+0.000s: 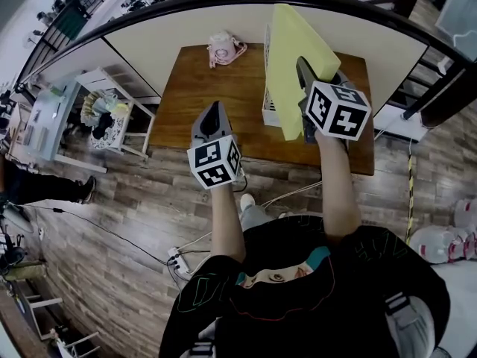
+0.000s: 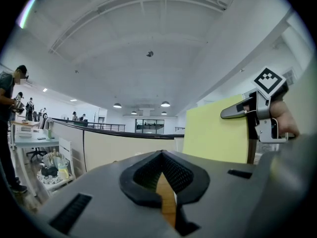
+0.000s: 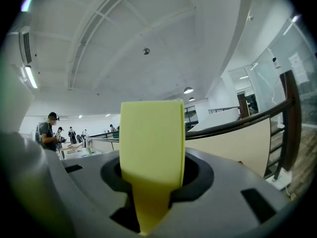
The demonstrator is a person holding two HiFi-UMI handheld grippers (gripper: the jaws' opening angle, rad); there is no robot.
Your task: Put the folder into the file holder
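Observation:
A yellow folder [image 1: 289, 54] stands upright on its edge above the wooden table [image 1: 216, 88], with my right gripper [image 1: 304, 71] shut on its near edge. In the right gripper view the folder [image 3: 152, 138] fills the gap between the jaws. A white slotted file holder [image 1: 268, 112] sits just left of the folder's lower part and is mostly hidden by it. My left gripper [image 1: 213, 109] is shut and holds nothing. It hovers over the table's near edge, left of the folder. From the left gripper [image 2: 161, 156] view the folder [image 2: 215, 130] shows at right.
A pink object [image 1: 226, 48] lies at the table's far edge. A curved partition with a dark rail [image 1: 223, 2] runs behind the table. A white cart [image 1: 104, 110] stands to the left, and cables and a power strip [image 1: 177, 258] lie on the floor.

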